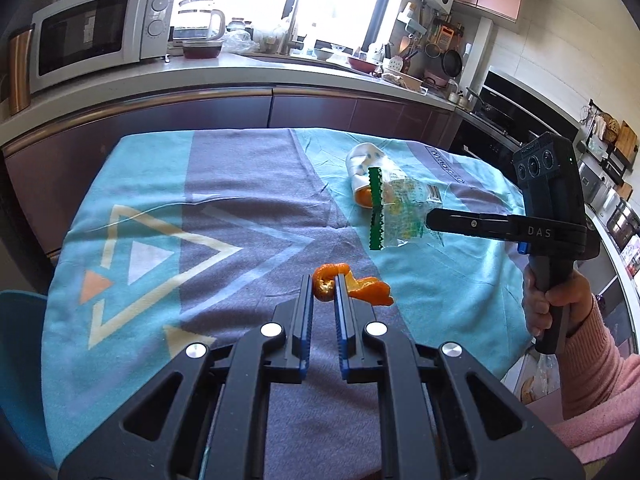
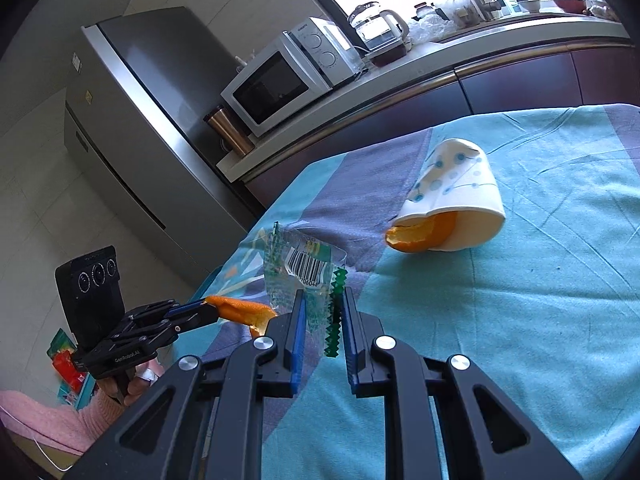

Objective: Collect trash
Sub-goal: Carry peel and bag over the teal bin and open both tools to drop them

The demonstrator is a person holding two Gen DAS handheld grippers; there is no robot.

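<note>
My left gripper (image 1: 323, 280) is shut on an orange peel (image 1: 368, 290) and holds it just above the patterned tablecloth (image 1: 224, 224); the peel (image 2: 244, 312) also shows in the right wrist view, at the tips of my left gripper (image 2: 208, 308). My right gripper (image 2: 322, 300) is shut on a clear plastic wrapper with a green serrated edge (image 2: 304, 268), held above the cloth; the wrapper (image 1: 396, 208) hangs from my right gripper (image 1: 430, 220) in the left wrist view. A spotted paper cup (image 2: 456, 196) lies on its side with another peel (image 2: 416, 236) in its mouth.
A kitchen counter (image 1: 240, 72) runs behind the table with a microwave (image 1: 100, 32), a glass kettle (image 1: 198, 20) and a sink. A steel fridge (image 2: 132, 128) stands to the left of the table. An oven (image 1: 508, 108) stands at the right.
</note>
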